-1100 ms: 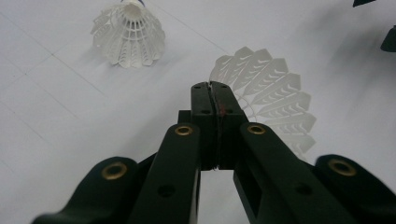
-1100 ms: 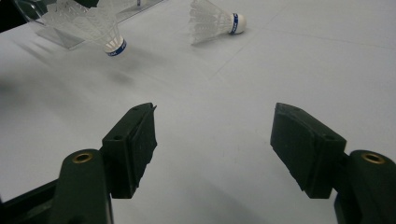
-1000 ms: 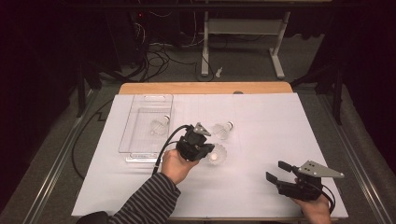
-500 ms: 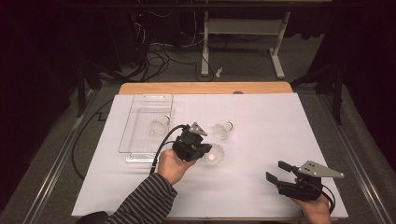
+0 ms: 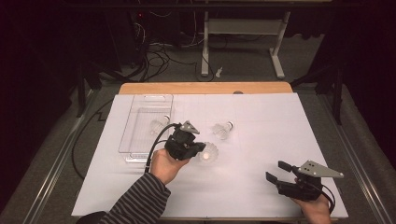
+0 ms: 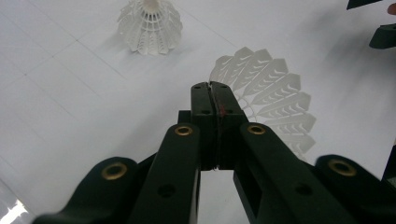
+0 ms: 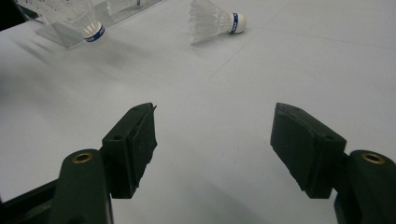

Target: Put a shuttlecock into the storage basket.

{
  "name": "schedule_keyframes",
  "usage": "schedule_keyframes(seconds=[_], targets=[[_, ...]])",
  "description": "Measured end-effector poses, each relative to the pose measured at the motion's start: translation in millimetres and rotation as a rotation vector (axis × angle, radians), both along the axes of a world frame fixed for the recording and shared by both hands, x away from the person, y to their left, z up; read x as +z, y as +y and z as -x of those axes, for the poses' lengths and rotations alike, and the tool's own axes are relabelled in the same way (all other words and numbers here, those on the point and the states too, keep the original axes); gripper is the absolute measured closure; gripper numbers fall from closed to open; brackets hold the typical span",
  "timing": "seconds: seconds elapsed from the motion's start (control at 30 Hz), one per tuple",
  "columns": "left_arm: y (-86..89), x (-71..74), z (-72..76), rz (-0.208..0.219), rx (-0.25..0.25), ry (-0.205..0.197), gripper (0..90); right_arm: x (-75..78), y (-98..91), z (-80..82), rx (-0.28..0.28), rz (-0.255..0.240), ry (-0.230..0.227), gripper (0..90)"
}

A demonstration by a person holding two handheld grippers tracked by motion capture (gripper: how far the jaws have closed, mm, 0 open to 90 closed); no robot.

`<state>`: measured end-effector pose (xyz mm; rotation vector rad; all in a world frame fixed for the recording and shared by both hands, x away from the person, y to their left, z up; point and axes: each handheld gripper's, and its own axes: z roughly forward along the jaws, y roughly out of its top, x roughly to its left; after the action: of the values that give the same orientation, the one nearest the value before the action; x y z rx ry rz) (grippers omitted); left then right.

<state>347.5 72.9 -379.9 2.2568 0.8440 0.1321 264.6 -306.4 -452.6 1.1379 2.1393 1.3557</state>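
Landmark: clear plastic tray point(image 5: 145, 126) on the white-covered desk point(image 5: 261, 116), left of centre.

Left hand-held gripper point(image 5: 200, 148) sits just right of the tray's near corner, jaws pressed together. In the left gripper view point(image 6: 212, 93) the closed tips seem to pinch the feather skirt of a shuttlecock point(image 6: 273, 107), which fans out behind and to the right of them; whether the pads truly clamp a feather I cannot tell for sure. From above this shuttlecock point(image 5: 208, 152) lies right of the tray's near end, touching the gripper tips.

A second shuttlecock point(image 5: 223, 129) lies on its side farther right of the tray, well apart from the first, nothing between it and the tray's long wall. A third shuttlecock point(image 5: 159, 125) rests inside the tray.

Right hand-held gripper point(image 5: 280, 171) is far right of the tray, near the desk's front edge, jaws wide apart over bare paper point(image 7: 212, 149), nothing between them
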Motion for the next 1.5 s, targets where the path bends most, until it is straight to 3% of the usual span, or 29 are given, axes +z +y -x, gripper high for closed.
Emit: schedule_keyframes(seconds=[1.03, 1.5], targets=[[25.6, 5.4, 6.3, 0.007, 0.043, -0.011, 89.4, 0.3, 0.3, 0.1, 0.002, -0.001, -0.001, 31.5], [39.2, 9.6, 8.4, 0.024, 0.084, -0.023, 89.4, 0.3, 0.5, 0.1, 0.002, 0.000, 0.000, 31.6]])
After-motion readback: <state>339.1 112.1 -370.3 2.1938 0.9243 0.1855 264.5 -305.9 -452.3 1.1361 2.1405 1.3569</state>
